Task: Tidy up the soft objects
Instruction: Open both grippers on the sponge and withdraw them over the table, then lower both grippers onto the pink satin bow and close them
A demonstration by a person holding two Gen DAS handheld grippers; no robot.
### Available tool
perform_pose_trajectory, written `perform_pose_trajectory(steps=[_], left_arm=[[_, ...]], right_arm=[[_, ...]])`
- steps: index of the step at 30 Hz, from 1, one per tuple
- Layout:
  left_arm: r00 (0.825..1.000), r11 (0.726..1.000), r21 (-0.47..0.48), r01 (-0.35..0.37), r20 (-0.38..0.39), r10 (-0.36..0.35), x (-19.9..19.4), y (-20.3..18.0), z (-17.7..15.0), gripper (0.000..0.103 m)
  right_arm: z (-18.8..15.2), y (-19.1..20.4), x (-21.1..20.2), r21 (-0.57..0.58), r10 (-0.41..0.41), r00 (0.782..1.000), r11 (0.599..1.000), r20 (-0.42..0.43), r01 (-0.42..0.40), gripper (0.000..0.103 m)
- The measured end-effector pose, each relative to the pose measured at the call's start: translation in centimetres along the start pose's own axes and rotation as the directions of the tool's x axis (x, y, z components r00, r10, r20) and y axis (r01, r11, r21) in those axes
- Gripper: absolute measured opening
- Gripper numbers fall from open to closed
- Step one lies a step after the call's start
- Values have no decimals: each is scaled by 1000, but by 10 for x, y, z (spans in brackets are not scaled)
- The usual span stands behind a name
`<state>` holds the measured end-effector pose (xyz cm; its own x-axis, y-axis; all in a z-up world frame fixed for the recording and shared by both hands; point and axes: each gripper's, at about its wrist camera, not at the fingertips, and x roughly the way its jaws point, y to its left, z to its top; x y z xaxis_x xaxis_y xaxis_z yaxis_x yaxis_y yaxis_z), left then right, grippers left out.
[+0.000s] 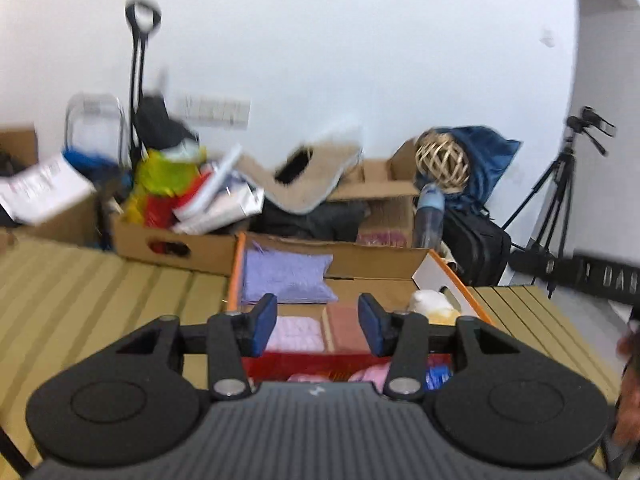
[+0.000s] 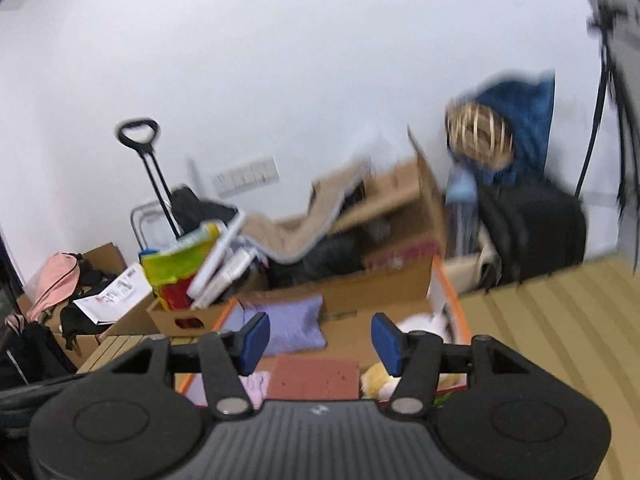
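Left wrist view: left gripper (image 1: 317, 326) jaws apart and empty, above the near end of the box (image 1: 452, 276) on the table (image 1: 100, 288); lilac pillow (image 1: 286, 277) ahead and a little left of the jaws, long axis crosswise, brick-red pad (image 1: 346, 326) straight between and below them. Right wrist view: right gripper (image 2: 320, 342) jaws likewise apart, holding nothing; pillow (image 2: 292, 326) ahead-left, pad (image 2: 316, 378) directly beneath, yellow plush (image 2: 380, 380) under the right jaw. Neither clearly nearer; pad probably the easiest straight-down pick for either.

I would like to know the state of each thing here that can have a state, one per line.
left gripper: open, holding nothing
right gripper: open, holding nothing
orange-edged box: open, flaps up
purple pillow: lying in the box
brick-red pad: lying flat in the box
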<state>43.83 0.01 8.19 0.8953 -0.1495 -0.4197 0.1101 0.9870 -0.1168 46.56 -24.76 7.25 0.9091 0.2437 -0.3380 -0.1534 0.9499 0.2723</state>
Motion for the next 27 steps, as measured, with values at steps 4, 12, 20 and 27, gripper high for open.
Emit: perform_pose_trajectory(steps=[4, 12, 20, 27], left_arm=[[997, 998, 43, -53, 65, 50, -85, 0, -28, 77], [989, 994, 78, -83, 128, 73, -223, -12, -105, 87], [990, 992, 103, -74, 124, 61, -314, -31, -180, 94], [984, 990, 124, -68, 169, 46, -331, -40, -182, 96]], right_arm=[[-23, 9, -72, -40, -14, 999, 999, 29, 16, 65], [-110, 29, -208, -54, -17, 1000, 998, 10, 18, 85], [-196, 59, -323, -147, -57, 996, 987, 65, 66, 93], [-217, 72, -347, -174, -63, 994, 982, 84, 77, 93]])
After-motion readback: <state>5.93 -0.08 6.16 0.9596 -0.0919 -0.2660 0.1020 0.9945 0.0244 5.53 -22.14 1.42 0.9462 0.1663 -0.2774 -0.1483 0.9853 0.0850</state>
